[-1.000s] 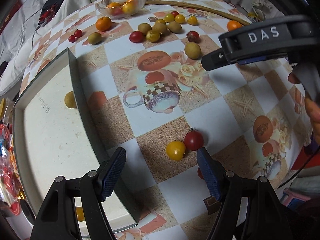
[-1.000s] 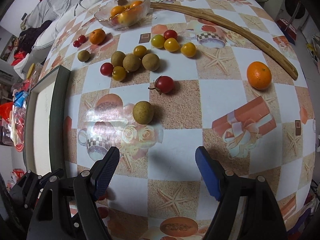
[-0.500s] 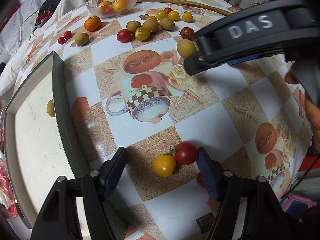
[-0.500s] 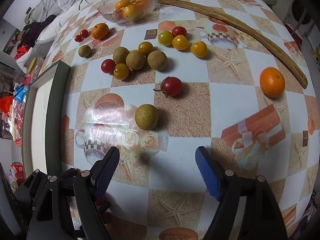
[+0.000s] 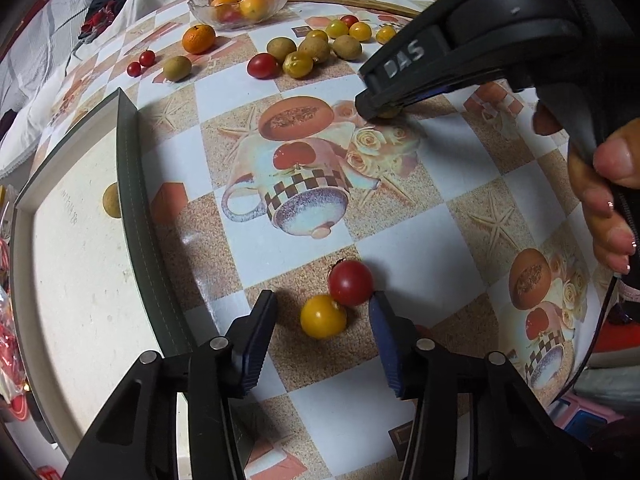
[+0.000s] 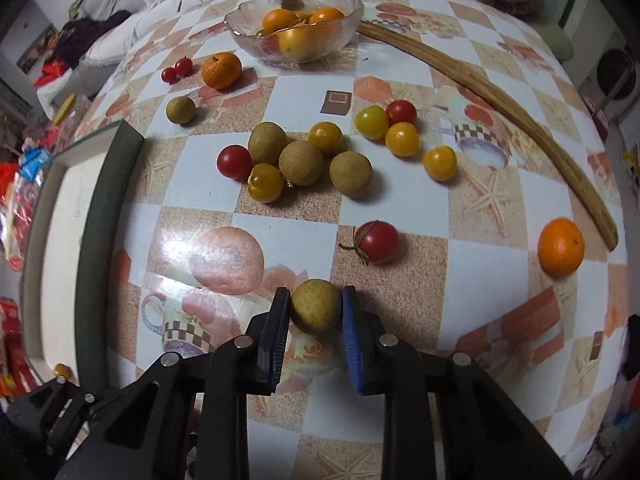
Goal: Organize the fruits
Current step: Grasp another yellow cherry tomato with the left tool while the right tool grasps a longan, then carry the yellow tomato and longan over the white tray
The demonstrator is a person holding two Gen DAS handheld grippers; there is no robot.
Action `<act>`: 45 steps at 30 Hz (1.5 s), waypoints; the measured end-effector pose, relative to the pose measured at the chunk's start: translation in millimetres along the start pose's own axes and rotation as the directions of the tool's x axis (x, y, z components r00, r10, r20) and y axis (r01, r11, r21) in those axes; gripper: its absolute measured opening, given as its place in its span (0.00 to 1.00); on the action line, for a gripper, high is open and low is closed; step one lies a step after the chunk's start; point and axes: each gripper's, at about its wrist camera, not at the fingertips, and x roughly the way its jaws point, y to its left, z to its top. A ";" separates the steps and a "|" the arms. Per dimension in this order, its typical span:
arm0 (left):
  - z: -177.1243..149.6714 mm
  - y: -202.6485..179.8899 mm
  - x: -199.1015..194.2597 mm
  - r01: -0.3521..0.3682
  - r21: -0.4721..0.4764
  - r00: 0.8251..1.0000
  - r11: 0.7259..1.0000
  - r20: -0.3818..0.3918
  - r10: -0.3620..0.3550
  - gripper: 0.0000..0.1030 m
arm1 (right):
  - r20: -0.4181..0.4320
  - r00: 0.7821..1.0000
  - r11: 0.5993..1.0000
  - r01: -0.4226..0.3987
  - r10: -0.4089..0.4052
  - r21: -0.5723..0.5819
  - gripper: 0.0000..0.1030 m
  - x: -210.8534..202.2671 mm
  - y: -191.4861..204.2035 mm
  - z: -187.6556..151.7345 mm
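Note:
My right gripper (image 6: 316, 292) is closing on a brown longan (image 6: 316, 306) that rests on the tablecloth, and both pads press its sides. In the left wrist view the same gripper (image 5: 376, 108) reaches down from the right, with a hand on its handle. My left gripper (image 5: 322, 298) points down at the table, its jaws closing. Between them lie a yellow cherry tomato (image 5: 323, 317) and a red cherry tomato (image 5: 351, 283), which touch each other. The left pad stands clear of the yellow one.
A white tray with a dark rim (image 5: 132, 184) lies at the left and holds a longan (image 5: 112, 200). Farther back are loose tomatoes and longans (image 6: 300, 162), two oranges (image 6: 560, 246), a glass bowl (image 6: 344, 8) of fruit and a curved wooden stick (image 6: 520, 112).
The right gripper has moved up to the brown longan and shut on it. The left jaws have narrowed around the two tomatoes.

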 end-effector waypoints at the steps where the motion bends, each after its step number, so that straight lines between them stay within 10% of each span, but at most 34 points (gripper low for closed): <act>1: 0.5 -0.2 0.4 -0.001 0.001 1.000 1.000 -0.001 0.001 0.48 | 0.000 1.000 1.000 -0.017 0.017 0.019 0.27 -1.2 -4.0 -2.3; 12: 0.2 -2.2 -0.5 0.001 0.014 1.000 1.000 -0.007 -0.001 0.37 | -0.005 0.998 0.994 -0.054 0.055 0.091 0.27 -9.1 -20.9 -23.1; 14: 1.1 -2.6 -0.8 0.006 0.018 1.000 1.000 -0.008 -0.006 0.21 | -0.004 0.998 0.993 -0.059 0.059 0.098 0.27 -11.0 -23.1 -24.1; 45: 3.3 76.2 -53.7 0.052 -0.206 0.994 0.977 0.104 -0.031 0.21 | 0.006 0.988 0.988 -0.154 0.154 0.018 0.27 -35.6 35.8 -11.1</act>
